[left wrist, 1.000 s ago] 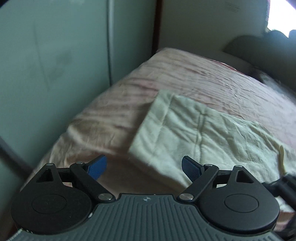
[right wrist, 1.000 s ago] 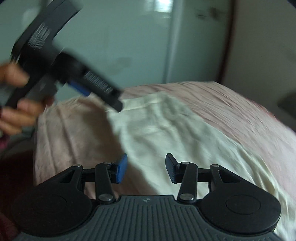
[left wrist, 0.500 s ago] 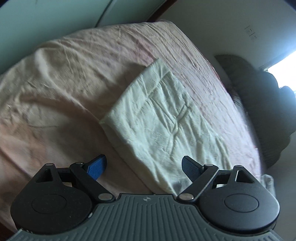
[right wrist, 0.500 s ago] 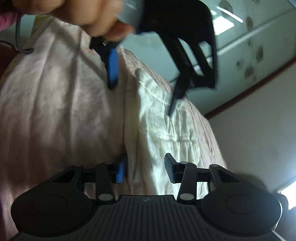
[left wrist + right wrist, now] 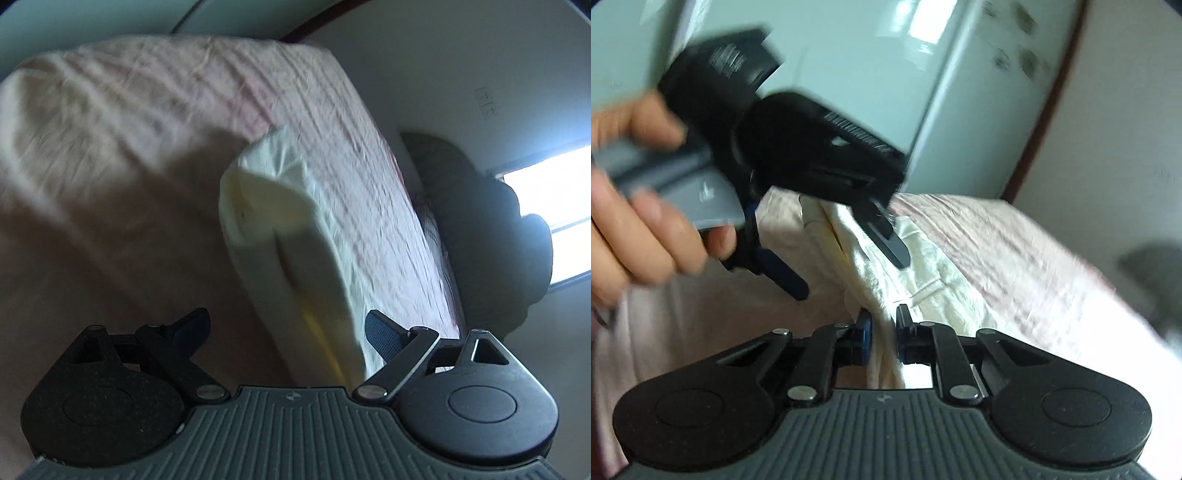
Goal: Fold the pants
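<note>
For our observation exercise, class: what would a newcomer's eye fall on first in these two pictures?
First, the cream pants, lifted in a ridge off the pink bedspread mid-frame. The right gripper is closing on a fold of them at the bottom centre. Above it on the left, a hand holds the left gripper, jaws wide, over the same cloth.

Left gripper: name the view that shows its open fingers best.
The right wrist view. There the left gripper appears whole, held in a hand, its fingers spread above the cream pants. The left wrist view shows only its own fingertips, with the pants edge between them.
</note>
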A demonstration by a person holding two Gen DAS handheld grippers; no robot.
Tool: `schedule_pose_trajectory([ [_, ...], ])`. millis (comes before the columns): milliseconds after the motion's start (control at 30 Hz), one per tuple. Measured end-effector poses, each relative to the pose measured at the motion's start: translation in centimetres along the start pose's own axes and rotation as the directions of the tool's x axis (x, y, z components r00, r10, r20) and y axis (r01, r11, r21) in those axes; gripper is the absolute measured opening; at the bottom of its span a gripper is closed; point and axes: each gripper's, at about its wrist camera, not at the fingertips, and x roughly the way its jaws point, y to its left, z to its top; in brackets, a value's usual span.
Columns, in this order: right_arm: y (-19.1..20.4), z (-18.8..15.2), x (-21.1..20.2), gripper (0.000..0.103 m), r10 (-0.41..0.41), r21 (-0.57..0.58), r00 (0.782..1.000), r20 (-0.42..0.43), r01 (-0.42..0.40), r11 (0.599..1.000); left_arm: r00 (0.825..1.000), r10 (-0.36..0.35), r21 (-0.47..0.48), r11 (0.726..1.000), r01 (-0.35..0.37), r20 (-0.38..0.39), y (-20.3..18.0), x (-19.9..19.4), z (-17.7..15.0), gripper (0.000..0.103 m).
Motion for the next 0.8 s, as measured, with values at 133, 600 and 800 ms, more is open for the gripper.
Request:
schedule_pose_trajectory([
  [133, -1.2, -0.1, -2.1, 0.014, 0.213, 0.076, 0.977, -0.011, -0.211, 0.974, 0.999, 0.03, -0.016, 0.999, -0.03, 0.032, 0.2, 0.8, 1.2, 0.089],
  [600, -7.0, -2.7, 2.8, 0.014, 0.223, 0.387, 0.961, -0.166, -0.144, 0.911, 0.981, 0.18, 0.039, 0.982, -0.183, 0.076, 0.0, 1.9, 2.3, 0.017],
  [800, -8.6, -0.5, 4.0, 0.015, 0.222, 0.462, 0.973, -0.064, -0.168, 0.871, 0.929, 0.244, 0.338, 0.881, -0.332, 0.278, -6.0, 0.3, -1.7, 0.014],
])
